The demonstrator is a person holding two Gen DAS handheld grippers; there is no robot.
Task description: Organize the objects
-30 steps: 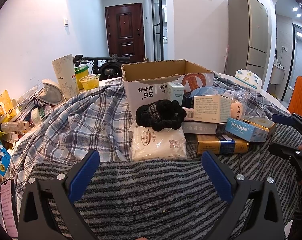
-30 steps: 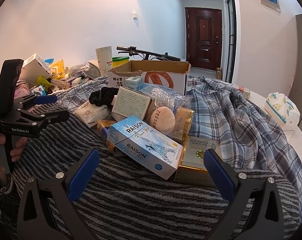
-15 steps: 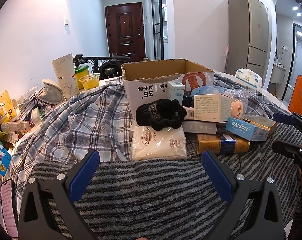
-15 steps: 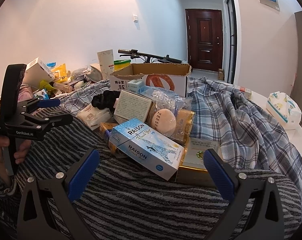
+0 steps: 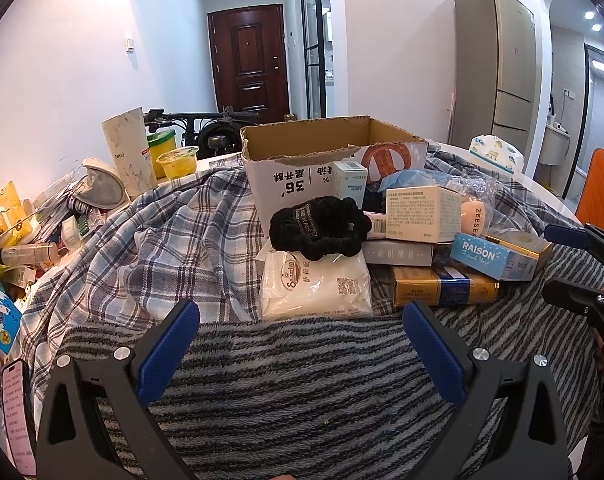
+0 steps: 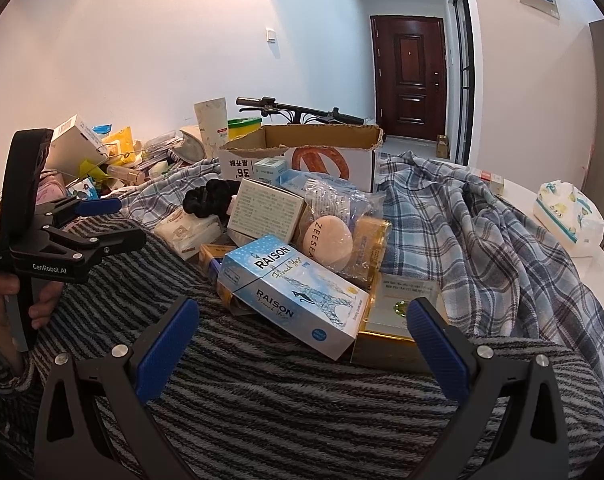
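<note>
Blue ribbed pads line both tools, and both sets of jaws stand spread wide with nothing between them. The left gripper hovers over a fuzzy grey-and-black striped blanket, a soft, yielding surface. Just beyond its fingertips lies a white plastic wipes pack, limp and crinkly, with a black fabric scrunchie slumped on top of it. To the right of the jaws a gold carton lies flat beneath a grey box.

The right gripper faces a glossy blue RAISON box just ahead and between its fingertips, tilted on the cartons under it. That stiff, straight-sided box looks the easiest thing to pinch, and this is probably why the tool is lined up on it. Behind it leans a clear crackly bag holding a peach ZEESEA sponge, smooth and rounded, next to a pale printed box.

Farther out, centred ahead of both tools, sits the open cardboard box, with a torn corrugated rim, seemingly empty as far as can be seen and the likely place for the pile. A rumpled plaid shirt spreads left of the left jaws. At the left edge of the right wrist view, a hand grips the left tool's handle.
</note>
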